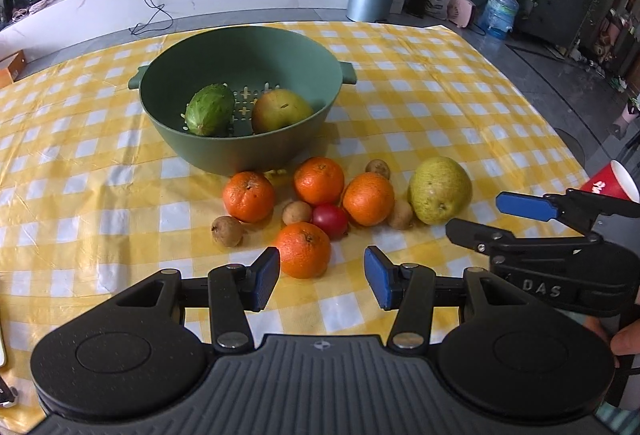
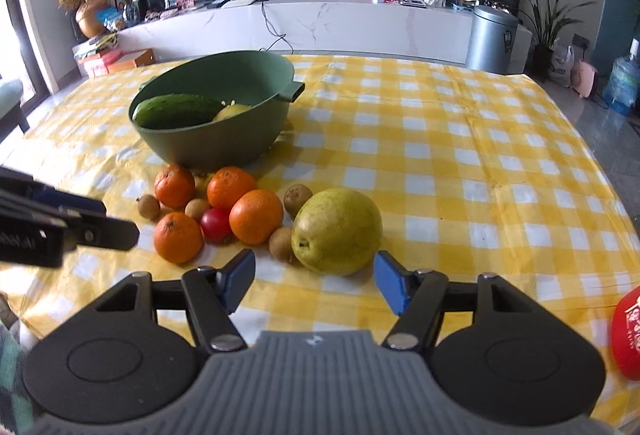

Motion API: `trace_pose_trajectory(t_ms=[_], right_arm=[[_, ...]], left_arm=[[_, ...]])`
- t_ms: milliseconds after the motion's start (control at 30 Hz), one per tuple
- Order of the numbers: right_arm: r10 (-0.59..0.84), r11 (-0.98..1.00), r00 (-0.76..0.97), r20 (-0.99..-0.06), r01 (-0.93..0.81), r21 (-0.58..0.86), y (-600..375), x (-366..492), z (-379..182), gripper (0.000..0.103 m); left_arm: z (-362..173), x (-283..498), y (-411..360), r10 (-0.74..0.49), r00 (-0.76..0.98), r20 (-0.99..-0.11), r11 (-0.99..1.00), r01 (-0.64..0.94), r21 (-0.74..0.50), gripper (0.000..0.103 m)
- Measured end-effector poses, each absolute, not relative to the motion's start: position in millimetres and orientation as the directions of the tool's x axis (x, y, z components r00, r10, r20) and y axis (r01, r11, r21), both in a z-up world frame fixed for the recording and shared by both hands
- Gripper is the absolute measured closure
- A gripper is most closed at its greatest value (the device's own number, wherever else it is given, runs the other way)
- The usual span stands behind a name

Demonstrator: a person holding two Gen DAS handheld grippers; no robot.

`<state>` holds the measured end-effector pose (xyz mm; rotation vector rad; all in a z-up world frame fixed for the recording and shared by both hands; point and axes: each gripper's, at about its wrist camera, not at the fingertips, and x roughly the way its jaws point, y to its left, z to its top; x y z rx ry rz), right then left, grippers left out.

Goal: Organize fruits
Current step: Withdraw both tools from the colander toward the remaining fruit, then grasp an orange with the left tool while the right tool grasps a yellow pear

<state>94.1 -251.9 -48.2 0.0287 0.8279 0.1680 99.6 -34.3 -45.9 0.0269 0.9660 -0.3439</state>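
Yellow-checked tablecloth [image 1: 440, 83]; green colander [image 1: 240, 151] with cucumber [image 1: 210, 110], pear [image 1: 280, 111].

Yellow-and-white checked tablecloth [image 1: 440, 107]. Dull green plastic colander bowl [image 1: 240, 151] holding a dark green bumpy cucumber [image 1: 210, 110] and a yellow-brown apple [image 1: 280, 111]. Four orange mandarins [image 1: 304, 249], one red tomato [image 1: 330, 221], small tan-brown round fruits [image 1: 227, 231], one yellow-green speckled pear [image 2: 336, 231]. Blue gripper pads [image 1: 266, 277] on black arms.
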Motion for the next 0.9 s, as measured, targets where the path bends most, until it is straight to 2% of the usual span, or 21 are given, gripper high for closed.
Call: trace_pose_trajectory(t_ms=[367, 533, 667, 733, 900], right_arm=[[0.181, 0.979, 0.683, -0.707, -0.058, 0.194, -259.6, 116.3, -67.8, 0.039], [0.142, 0.983, 0.699, -0.701, -0.014, 0.185, -258.8, 123.8, -71.9, 0.038], [0.113, 0.984, 0.685, -0.720, 0.023, 0.177, -261.7, 128.9, -76.0, 0.038], [0.108, 0.980, 0.658, -0.745, 0.054, 0.190, -265.8, 134.2, -81.2, 0.042], [0.143, 0.969, 0.644, -0.752, 0.064, 0.238, -269.2, 138.6, -86.7, 0.042]], left_arm=[[-79.7, 122.3, -36.4, -0.261, 0.472, -0.842, 0.954, 0.262, -0.149, 0.045], [-90.8, 129.9, -36.2, -0.246, 0.457, -0.855, 0.960, 0.235, -0.151, 0.045], [-97.1, 134.1, -36.3, -0.241, 0.448, -0.861, 0.963, 0.222, -0.154, 0.045], [-99.0, 135.9, -36.6, -0.241, 0.444, -0.863, 0.963, 0.220, -0.156, 0.045], [-102.1, 139.2, -37.1, -0.245, 0.441, -0.864, 0.963, 0.214, -0.163, 0.045]])
